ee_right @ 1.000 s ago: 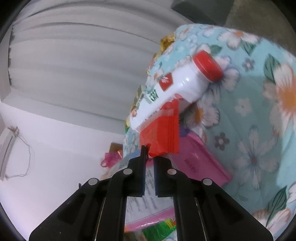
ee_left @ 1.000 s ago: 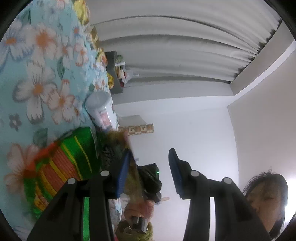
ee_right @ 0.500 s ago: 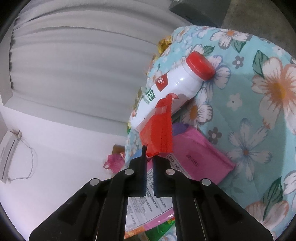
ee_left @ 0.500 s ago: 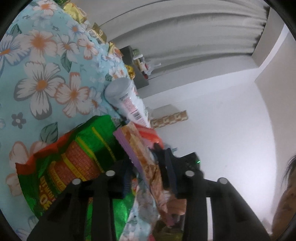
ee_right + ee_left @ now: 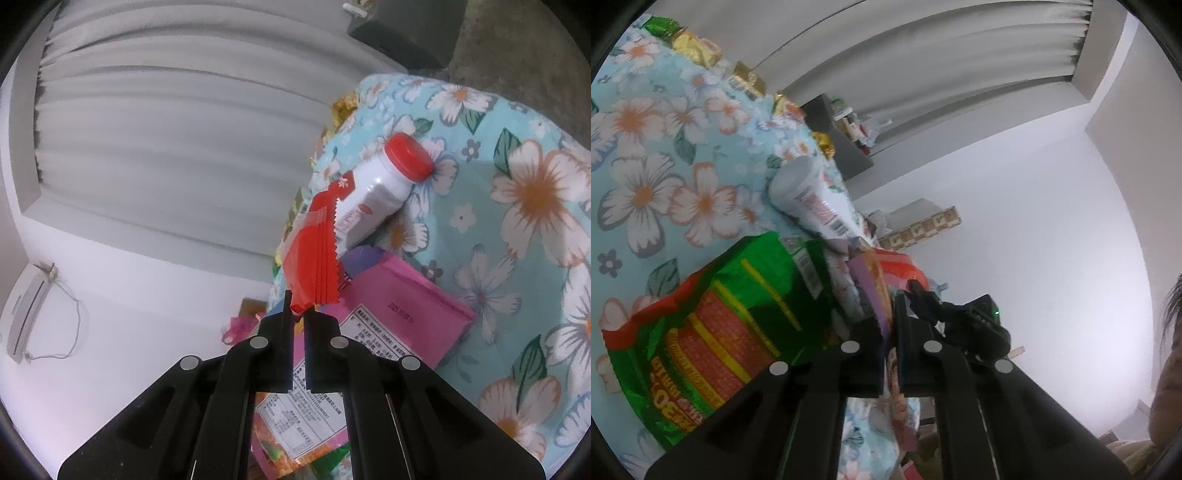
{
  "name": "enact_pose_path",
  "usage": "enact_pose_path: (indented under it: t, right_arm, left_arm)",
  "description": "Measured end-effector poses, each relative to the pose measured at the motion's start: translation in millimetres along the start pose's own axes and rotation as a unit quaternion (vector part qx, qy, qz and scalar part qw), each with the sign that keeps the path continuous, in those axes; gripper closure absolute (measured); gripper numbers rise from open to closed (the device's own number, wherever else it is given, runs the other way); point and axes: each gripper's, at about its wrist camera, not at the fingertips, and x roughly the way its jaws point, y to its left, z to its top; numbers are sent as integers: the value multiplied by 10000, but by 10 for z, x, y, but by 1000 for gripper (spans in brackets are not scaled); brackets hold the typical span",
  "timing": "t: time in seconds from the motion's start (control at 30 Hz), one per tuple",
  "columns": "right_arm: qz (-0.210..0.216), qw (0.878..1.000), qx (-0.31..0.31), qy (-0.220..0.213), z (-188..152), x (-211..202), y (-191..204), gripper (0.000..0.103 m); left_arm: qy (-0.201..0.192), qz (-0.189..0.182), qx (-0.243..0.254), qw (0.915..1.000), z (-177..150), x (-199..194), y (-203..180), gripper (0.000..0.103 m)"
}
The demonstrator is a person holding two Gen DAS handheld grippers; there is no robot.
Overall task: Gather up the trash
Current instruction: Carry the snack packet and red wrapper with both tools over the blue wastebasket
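A red wrapper is pinched at its lower edge by the right gripper, lifted beside a white red-capped bottle lying on the floral cloth. The left gripper is clamped on the pink packet, next to a green snack bag.

A light blue floral cloth covers the worktop. Behind it hang pale pleated curtains, and a white air conditioner with a dangling cord is mounted on the wall. A dark shelf crowded with small items stands by the curtains.
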Motion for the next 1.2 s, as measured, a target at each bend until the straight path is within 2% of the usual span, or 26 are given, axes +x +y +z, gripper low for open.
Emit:
enact_pose_path:
  t: [0.33, 0.7, 0.97, 1.2]
  right_arm:
    - [241, 9990, -79, -378, -1, -336, 138, 100]
    - [590, 9942, 19, -893, 40, -838, 65, 100]
    - [752, 9887, 124, -1293, 44, -1298, -85, 100]
    - [778, 9800, 278, -1809, 28, -1739, -282, 100]
  left_arm:
    - [-117, -623, -56, 9980, 69, 1, -199, 100]
    - [-138, -904, 420, 9949, 69, 128, -649, 100]
    - [128, -841, 774, 9934, 22, 452, -959, 100]
    - [538, -661, 1302, 9878, -52, 944, -1301, 100]
